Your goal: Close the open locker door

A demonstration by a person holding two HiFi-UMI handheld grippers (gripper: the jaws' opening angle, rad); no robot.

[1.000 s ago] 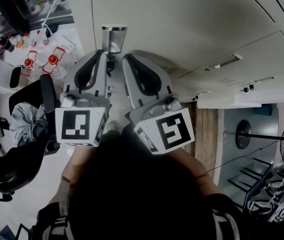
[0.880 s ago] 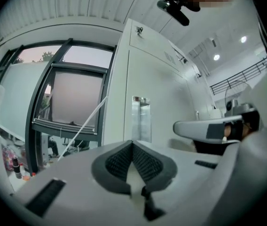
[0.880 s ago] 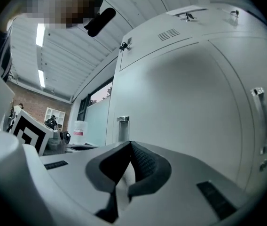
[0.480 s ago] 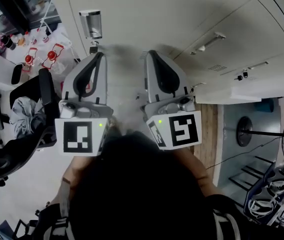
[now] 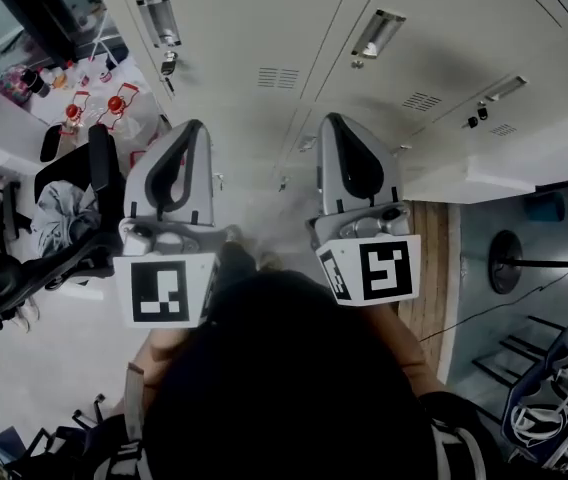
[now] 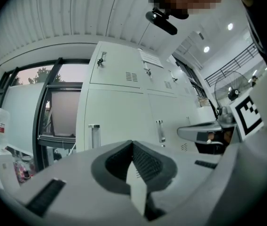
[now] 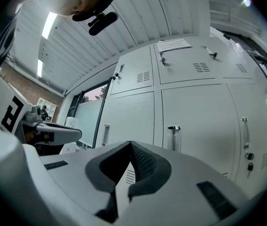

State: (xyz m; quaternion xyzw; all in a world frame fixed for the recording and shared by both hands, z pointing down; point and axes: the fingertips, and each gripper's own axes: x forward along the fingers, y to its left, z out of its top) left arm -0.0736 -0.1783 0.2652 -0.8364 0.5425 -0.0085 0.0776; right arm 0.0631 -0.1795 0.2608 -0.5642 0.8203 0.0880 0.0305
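The left tongs [image 6: 133, 146] and the right tongs [image 7: 130, 146] are each pressed together with nothing between them, held side by side facing the lockers [image 7: 194, 107] and apart from them. Every locker door [image 6: 117, 119] in view sits flush, so the closing looks done, unless an open one lies out of sight

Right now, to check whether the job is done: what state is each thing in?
Left gripper: shut, empty.
Right gripper: shut, empty.
Locker doors: all those in view are shut.
Ceiling light: on.
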